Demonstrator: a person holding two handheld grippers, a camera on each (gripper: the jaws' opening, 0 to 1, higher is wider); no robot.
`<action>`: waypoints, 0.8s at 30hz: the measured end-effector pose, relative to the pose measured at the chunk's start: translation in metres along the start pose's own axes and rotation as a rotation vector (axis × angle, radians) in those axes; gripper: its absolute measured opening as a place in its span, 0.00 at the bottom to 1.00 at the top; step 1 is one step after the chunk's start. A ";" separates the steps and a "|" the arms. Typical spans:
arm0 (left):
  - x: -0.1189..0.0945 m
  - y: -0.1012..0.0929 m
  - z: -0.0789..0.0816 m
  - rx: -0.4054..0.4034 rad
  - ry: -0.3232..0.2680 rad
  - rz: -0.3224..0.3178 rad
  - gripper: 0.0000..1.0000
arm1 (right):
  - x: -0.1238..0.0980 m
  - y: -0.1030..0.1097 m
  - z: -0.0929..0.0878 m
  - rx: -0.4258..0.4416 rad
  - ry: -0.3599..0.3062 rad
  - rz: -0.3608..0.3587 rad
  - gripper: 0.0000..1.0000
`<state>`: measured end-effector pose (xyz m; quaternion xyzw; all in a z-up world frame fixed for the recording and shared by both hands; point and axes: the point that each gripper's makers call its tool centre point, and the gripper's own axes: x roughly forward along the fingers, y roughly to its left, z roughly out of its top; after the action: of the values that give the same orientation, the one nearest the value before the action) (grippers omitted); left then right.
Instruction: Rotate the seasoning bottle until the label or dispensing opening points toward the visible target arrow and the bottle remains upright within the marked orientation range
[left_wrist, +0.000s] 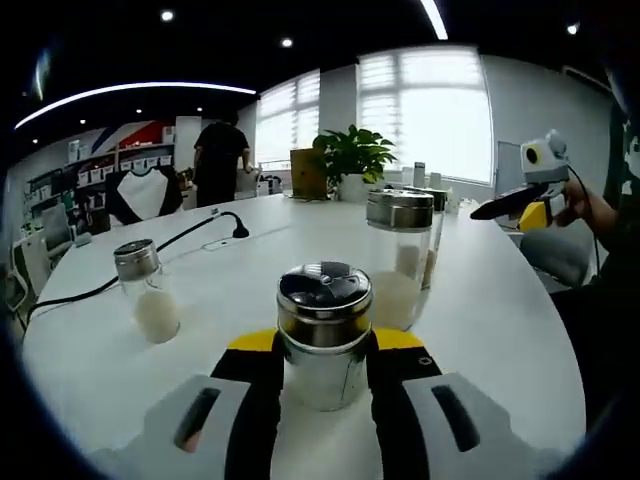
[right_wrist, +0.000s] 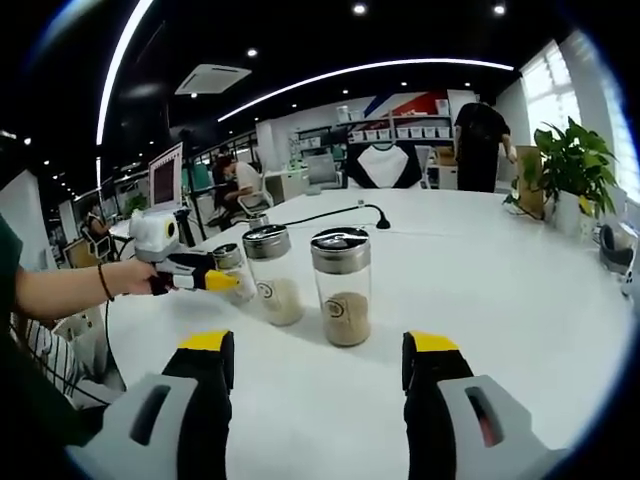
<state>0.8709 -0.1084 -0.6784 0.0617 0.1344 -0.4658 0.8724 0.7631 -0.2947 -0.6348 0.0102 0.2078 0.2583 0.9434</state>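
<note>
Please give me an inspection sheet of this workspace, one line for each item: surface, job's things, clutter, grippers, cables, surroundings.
Surface: large white rounded table, bare in most places.
Job's things: clear glass seasoning bottle with a metal lid stands upright between the left gripper's jaws; no target arrow seen.
Clutter: three more lidded glass jars: one with white powder, a taller one with white grains, one with brown powder.
Grippers: left gripper is closed on the seasoning bottle; right gripper is open and holds nothing.
Cables: black cable runs across the table.
Surroundings: potted green plant, bright windows, shelves, standing person in black.
</note>
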 end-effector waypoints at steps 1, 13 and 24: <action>0.000 0.000 0.000 0.005 0.002 -0.016 0.34 | 0.000 0.000 0.000 0.000 0.001 0.000 0.69; 0.001 -0.004 0.000 0.028 -0.007 -0.080 0.34 | -0.002 -0.003 -0.001 -0.010 0.003 -0.009 0.69; 0.001 -0.004 0.001 -0.019 -0.018 -0.081 0.35 | -0.002 -0.008 -0.002 -0.011 0.014 -0.025 0.68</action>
<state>0.8683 -0.1110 -0.6780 0.0439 0.1333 -0.4999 0.8546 0.7642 -0.3026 -0.6362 0.0005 0.2132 0.2478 0.9451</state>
